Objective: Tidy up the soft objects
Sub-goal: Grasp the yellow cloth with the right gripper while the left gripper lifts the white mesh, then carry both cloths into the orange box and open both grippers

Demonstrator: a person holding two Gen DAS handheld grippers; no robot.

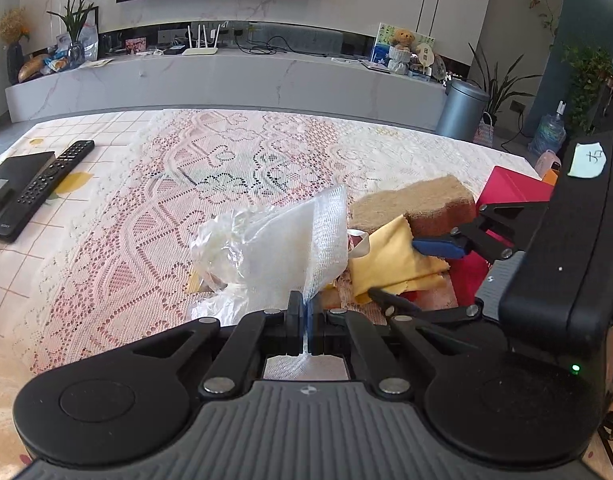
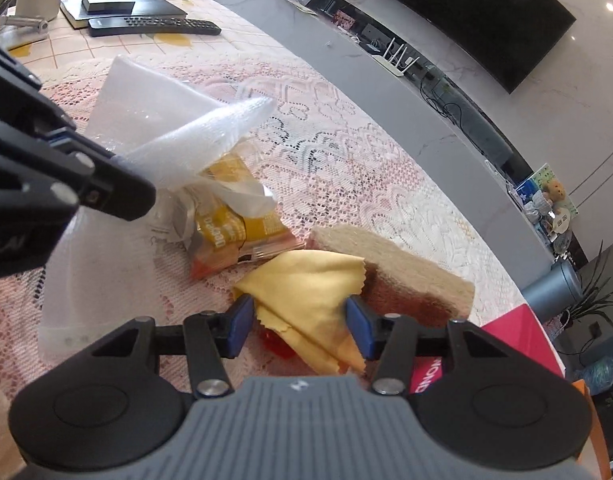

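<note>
Nearest, in the left wrist view: left gripper [image 1: 305, 312] pressed together on a corner of white mesh cloth [image 1: 306, 232], held up off the lace tablecloth [image 1: 154, 184] with crinkled clear plastic [image 1: 218, 240] clinging beside it – a thin pinch at the very edge, so likely to slip out or to drag the plastic along if lifted further

Just right of that, right gripper [image 2: 299, 320] spread, blue pads [image 2: 240, 322] on either side of a folded yellow cloth [image 2: 306, 284], not pressing yet. Risk here, as a judgement: closing could catch only the top fold and let the rest unfold, or pick up the red scrap [image 2: 276, 342] underneath

Beyond the yellow cloth, touching it – a brown-and-beige sponge [image 2: 406, 272]; to its right a red box [image 2: 534, 332], probably the destination

Only in the right wrist view: a yellow snack packet [image 2: 230, 216] with white tissue lying under the raised mesh, hidden from the left camera. Only in the left wrist view: the mesh edge actually clamped between shut pads. Farthest left, a black remote [image 1: 46, 184], well apart from the pile
</note>
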